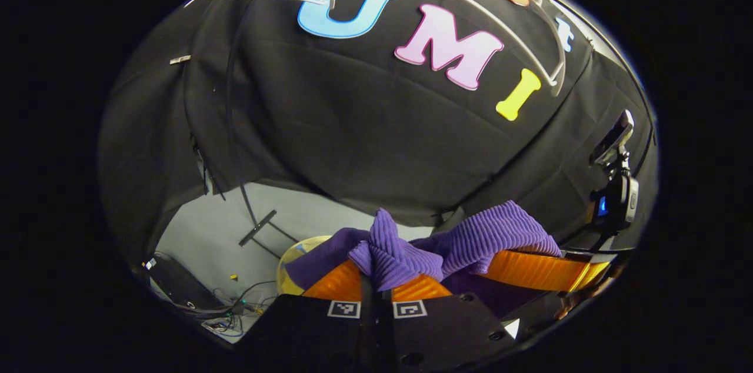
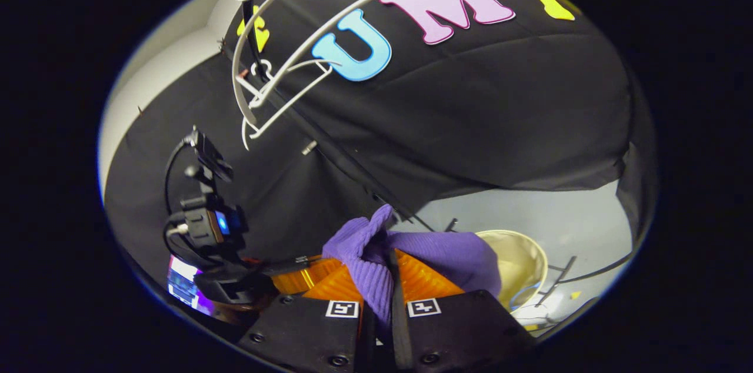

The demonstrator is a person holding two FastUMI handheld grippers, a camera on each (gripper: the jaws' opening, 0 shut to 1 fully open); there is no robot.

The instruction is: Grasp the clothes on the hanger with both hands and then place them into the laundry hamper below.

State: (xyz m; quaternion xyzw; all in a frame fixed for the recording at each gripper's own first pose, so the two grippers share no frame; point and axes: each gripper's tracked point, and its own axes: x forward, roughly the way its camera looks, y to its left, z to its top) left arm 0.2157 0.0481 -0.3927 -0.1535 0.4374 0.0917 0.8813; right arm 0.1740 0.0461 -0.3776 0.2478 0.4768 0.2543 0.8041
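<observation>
Black cloth walls close off the booth, with a pale grey floor (image 1: 212,237) below them. A white wire hanger (image 2: 276,85) hangs bare against the cloth, high in both views.

In the left gripper view, the left claw (image 1: 376,276) points forward and slightly down, its two fingers drawn together on a bunched fold of the purple garment (image 1: 406,249). The cloth spreads to the right and drapes over the right claw's fingers (image 1: 529,270), which reach in from the right edge; the body behind them carries a small camera mount (image 1: 615,185).

In the right gripper view, the right claw (image 2: 382,287) is likewise clamped on a ridge of the same garment (image 2: 423,255), which rises to a peak between the fingers. The left claw's fingers (image 2: 300,279) reach in from the left beneath its own mount.

The garment is a ribbed purple knit, crumpled, held off the hanger between both claws. Its lower part is hidden behind the claw bodies.

Beneath it stands the yellowish laundry hamper (image 2: 523,261), round-rimmed, on the floor; the garment covers part of its rim. Whether the cloth touches the hamper I cannot tell. Cables (image 1: 235,302) lie at the floor's near edge.
</observation>
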